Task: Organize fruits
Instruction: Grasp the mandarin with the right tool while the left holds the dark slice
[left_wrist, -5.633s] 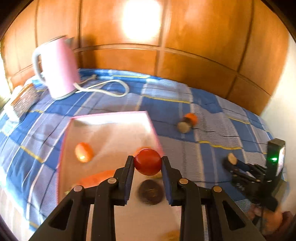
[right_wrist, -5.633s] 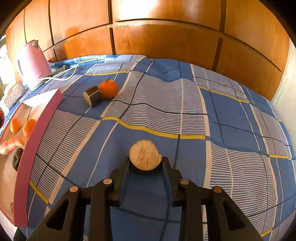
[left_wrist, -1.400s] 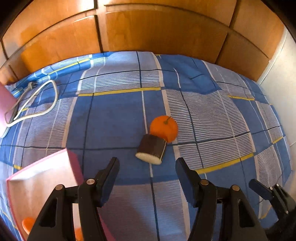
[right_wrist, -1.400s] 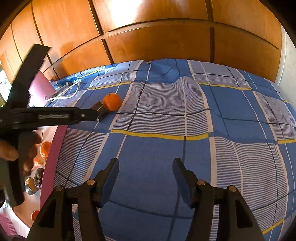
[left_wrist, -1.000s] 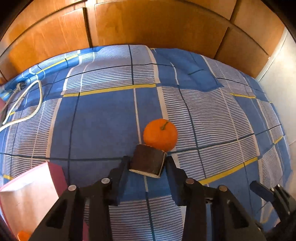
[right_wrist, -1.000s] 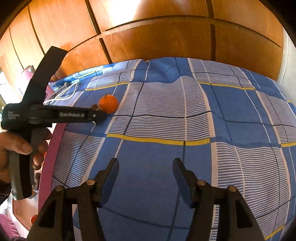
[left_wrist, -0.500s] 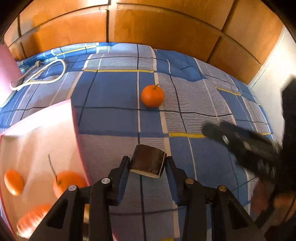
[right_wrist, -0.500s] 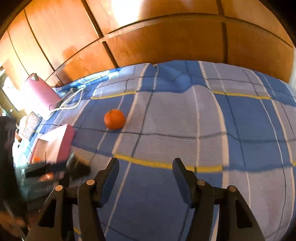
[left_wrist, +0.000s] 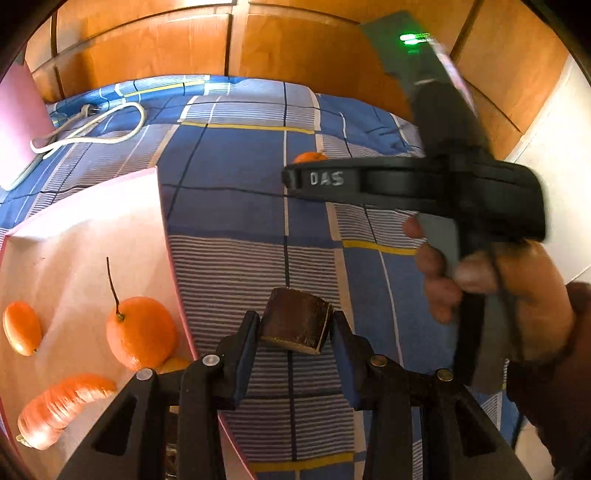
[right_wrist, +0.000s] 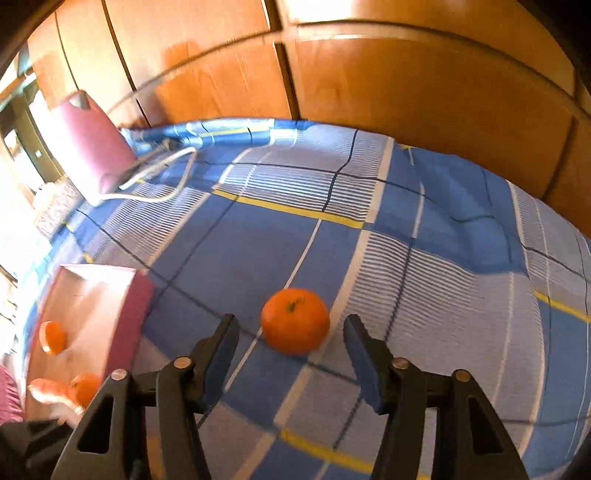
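Note:
My left gripper (left_wrist: 293, 339) is shut on a dark brown cut fruit piece (left_wrist: 295, 319) and holds it above the blue checked cloth, just right of the pink tray (left_wrist: 66, 229). The tray holds an orange with a stem (left_wrist: 140, 338), a smaller orange (left_wrist: 20, 328) and a carrot (left_wrist: 59, 410). My right gripper (right_wrist: 291, 341) is open, its fingers on either side of a loose orange (right_wrist: 294, 320) on the cloth. That orange peeks out behind the right gripper's body in the left wrist view (left_wrist: 309, 157). The tray also shows in the right wrist view (right_wrist: 92, 306).
A pink kettle (right_wrist: 92, 147) with a white cord (right_wrist: 159, 184) stands at the back left. Wooden panelling (right_wrist: 369, 85) runs along the far edge of the cloth. The right tool and hand (left_wrist: 480, 229) cross the left wrist view.
My left gripper has carried the brown piece toward the tray. My right gripper has moved in until the loose orange sits between its open fingers.

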